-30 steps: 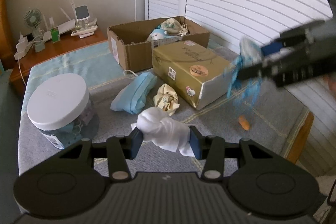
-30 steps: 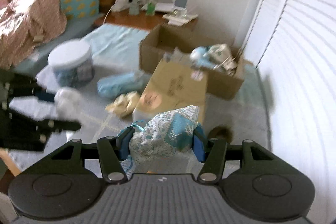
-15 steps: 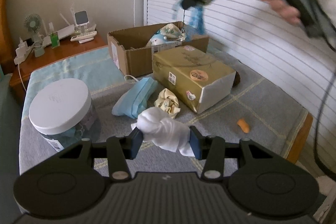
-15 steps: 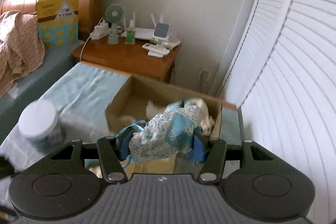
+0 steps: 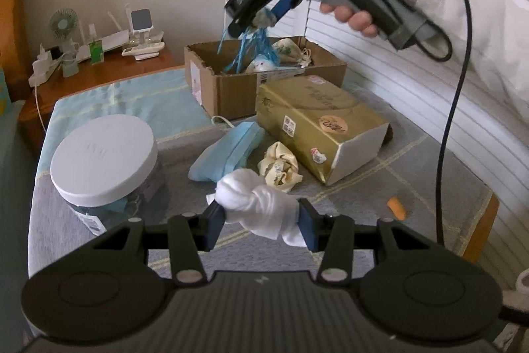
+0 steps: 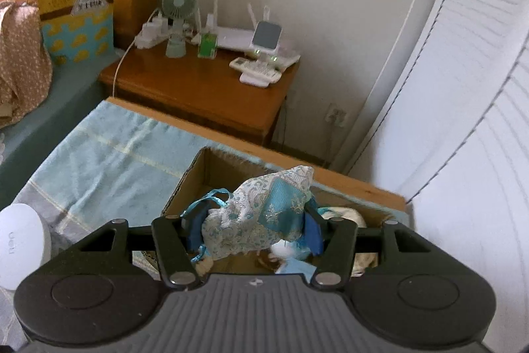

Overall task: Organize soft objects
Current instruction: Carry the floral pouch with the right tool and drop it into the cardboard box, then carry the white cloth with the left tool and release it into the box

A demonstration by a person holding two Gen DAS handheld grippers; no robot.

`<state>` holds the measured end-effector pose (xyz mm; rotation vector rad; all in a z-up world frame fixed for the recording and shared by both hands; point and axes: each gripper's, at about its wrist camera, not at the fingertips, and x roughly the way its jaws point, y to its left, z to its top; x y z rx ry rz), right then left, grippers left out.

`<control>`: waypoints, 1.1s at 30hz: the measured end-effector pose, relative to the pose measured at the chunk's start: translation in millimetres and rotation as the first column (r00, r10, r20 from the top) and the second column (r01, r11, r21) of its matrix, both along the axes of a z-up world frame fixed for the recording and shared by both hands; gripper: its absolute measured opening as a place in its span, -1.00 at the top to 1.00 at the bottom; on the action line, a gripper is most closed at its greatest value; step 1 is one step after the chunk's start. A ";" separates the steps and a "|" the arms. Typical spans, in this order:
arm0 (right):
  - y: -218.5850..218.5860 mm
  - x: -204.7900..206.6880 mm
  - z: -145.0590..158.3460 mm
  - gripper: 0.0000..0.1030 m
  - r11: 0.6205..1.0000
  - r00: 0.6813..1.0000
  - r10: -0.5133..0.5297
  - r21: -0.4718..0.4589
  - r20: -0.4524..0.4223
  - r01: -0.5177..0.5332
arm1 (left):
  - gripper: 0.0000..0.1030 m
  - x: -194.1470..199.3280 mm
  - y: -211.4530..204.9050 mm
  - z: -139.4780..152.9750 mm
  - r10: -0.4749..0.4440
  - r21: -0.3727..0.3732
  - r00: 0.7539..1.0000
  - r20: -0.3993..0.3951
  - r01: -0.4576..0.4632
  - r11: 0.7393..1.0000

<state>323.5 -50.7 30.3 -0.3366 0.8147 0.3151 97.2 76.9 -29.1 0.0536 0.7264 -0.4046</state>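
Note:
My left gripper (image 5: 261,219) is shut on a white knotted cloth (image 5: 256,204) and holds it above the grey mat. My right gripper (image 6: 253,229) is shut on a blue patterned fabric pouch (image 6: 264,214) and hangs over the open cardboard box (image 6: 188,187). In the left wrist view the right gripper (image 5: 261,17) is above that box (image 5: 228,88), with blue strings dangling from the pouch (image 5: 251,47). The box holds other soft items (image 5: 291,50). A light blue folded cloth (image 5: 229,151) and a cream crumpled cloth (image 5: 279,167) lie on the mat.
A gold carton (image 5: 317,124) lies in front of the cardboard box. A jar with a white lid (image 5: 104,154) stands at left. A small orange piece (image 5: 396,207) lies on the mat at right. A wooden nightstand (image 6: 205,88) holds a fan and gadgets. White shutters (image 6: 479,121) line the right.
My right gripper has carried the blue pouch from beside the gold carton up and over the cardboard box. My left gripper and the white cloth have stayed in place.

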 end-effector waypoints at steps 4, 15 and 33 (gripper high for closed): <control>5.5 -0.2 -13.1 -0.85 0.999 0.999 0.035 0.011 -0.017 -0.035 | 0.10 3.1 1.4 -1.6 0.004 0.008 1.000 -0.005 -0.004 1.000; -27.0 -31.2 -0.3 -1.00 0.998 1.000 0.006 0.066 0.024 -0.008 | 0.09 5.0 -1.6 4.7 0.006 0.027 1.000 0.001 -0.006 1.000; -104.9 -173.4 -21.7 -1.00 0.976 0.993 -0.100 0.199 0.056 0.087 | 0.09 33.7 -21.5 43.7 -0.041 0.069 0.999 0.033 0.039 0.997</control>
